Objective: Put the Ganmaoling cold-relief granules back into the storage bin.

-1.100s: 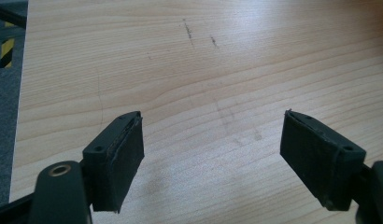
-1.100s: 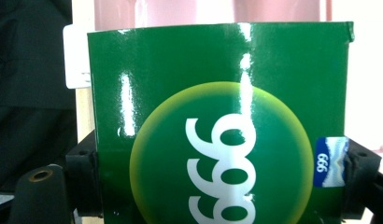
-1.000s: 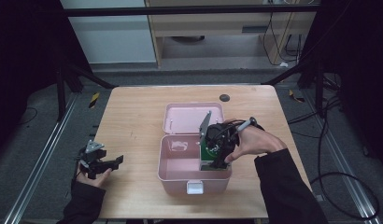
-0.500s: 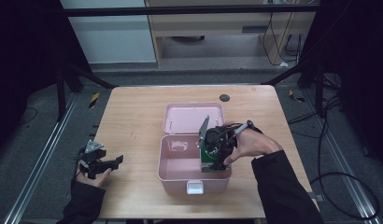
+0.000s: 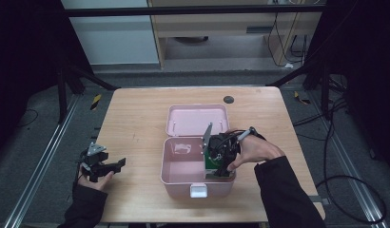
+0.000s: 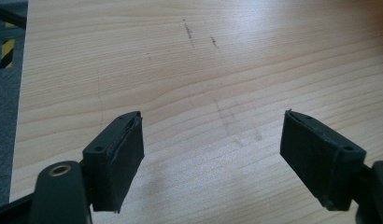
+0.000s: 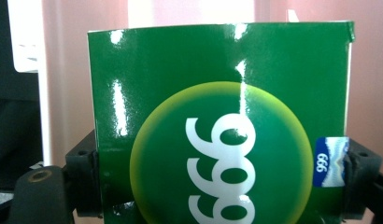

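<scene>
**Green box held over the pink case**

My right gripper (image 7: 222,182) has its jaws clamped on the two side edges of a glossy green box (image 7: 217,116), whose broad printed face fills the space between them. The box stands on end along the jaws, its long axis running away from my hand and down into the open pink case (image 5: 183,166), at the case's right end. The case's lid (image 5: 197,118) lies folded back on the wooden surface (image 5: 136,118). My left gripper (image 6: 213,163) rests well apart at the surface's left edge, jaws spread wide with nothing between them.
</scene>
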Tool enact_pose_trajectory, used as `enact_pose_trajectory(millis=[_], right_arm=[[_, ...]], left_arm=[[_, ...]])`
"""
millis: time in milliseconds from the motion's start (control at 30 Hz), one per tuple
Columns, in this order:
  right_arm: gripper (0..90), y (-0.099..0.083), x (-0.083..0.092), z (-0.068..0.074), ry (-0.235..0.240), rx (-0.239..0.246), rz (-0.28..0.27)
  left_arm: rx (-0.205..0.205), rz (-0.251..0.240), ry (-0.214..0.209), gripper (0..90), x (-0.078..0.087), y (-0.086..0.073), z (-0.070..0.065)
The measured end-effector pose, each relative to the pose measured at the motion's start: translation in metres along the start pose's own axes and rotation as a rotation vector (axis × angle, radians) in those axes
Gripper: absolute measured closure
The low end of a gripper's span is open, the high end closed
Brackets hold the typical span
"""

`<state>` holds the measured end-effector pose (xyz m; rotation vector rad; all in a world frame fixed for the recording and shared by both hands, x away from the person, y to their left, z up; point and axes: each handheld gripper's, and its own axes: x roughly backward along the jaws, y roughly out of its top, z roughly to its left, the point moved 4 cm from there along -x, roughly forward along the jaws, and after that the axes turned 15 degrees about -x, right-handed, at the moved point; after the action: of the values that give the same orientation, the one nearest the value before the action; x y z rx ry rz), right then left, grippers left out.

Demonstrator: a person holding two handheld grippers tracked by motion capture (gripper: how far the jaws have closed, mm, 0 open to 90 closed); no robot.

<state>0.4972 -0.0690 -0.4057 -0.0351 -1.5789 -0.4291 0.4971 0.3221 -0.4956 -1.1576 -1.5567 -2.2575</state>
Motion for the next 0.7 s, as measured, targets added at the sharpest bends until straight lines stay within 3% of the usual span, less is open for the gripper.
enact_pose_trajectory(millis=[300, 467, 700], right_arm=[[15.3, 0.001, -0.008, -0.001, 0.001, 0.0, 0.015], [14.9, -0.001, -0.014, -0.002, 0.025, -0.027, 0.004], [12.8, -0.003, -0.021, -0.001, 0.007, -0.008, 0.032]], left_arm=[[0.0, 0.0, 0.0, 21.0, 0.0, 0.0, 0.0], [0.0, 0.001, 0.0, 21.0, 0.0, 0.0, 0.0], [-0.001, 0.0, -0.001, 21.0, 0.0, 0.0, 0.0]])
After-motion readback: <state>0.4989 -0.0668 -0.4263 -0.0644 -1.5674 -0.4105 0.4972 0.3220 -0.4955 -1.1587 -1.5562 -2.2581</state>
